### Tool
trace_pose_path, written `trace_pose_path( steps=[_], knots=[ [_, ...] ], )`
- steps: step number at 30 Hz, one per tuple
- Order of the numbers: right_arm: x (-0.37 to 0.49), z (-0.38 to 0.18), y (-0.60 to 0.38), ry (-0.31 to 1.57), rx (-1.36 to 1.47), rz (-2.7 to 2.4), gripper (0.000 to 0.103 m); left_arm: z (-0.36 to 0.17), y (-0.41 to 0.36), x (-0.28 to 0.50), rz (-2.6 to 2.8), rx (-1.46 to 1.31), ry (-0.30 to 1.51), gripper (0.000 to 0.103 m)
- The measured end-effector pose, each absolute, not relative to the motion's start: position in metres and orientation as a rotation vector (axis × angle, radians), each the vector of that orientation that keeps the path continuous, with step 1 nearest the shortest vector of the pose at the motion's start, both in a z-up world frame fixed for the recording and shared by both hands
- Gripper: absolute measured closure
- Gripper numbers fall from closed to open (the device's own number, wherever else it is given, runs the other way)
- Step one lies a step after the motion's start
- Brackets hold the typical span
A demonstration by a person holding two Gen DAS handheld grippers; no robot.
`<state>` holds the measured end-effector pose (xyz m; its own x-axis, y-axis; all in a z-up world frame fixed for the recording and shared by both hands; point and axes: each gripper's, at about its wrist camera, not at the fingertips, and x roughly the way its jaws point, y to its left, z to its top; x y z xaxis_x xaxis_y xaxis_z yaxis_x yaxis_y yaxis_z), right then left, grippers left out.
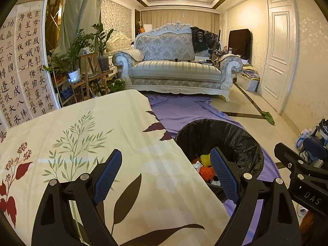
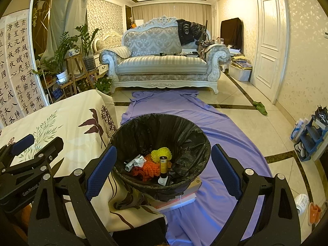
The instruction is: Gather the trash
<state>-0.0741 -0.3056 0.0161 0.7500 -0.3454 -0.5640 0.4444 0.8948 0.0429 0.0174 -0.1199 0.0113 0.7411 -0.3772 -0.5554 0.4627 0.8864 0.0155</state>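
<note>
Trash point(image 2: 152, 164) lies inside the lined bin point(image 2: 184, 127) beside the worktop point(image 1: 82, 133); both grippers' fingers point(image 2: 101, 171) are spread, holding nothing. Bumping the bin's rim could tip it.

Bin point(image 2: 160, 135) right of table point(image 2: 61, 119), w/ trash point(image 2: 151, 164) inside

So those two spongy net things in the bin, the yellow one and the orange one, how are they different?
The yellow foam net is bright yellow and sits higher, toward the back of the trash bin; the orange foam net lies lower and nearer. The yellow one looks bunched into a rounder clump; the orange one sprawls wider, partly under crumpled paper. Both share the same bumpy mesh texture.
</note>
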Motion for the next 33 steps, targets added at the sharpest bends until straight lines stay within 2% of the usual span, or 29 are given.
trace_pose_path(
  steps=[33],
  knots=[
    [-0.065,0.015,-0.290,0.584,0.164,-0.416,0.012,0.013,-0.105,0.028,-0.430,0.130,0.593,0.018]
  ],
)
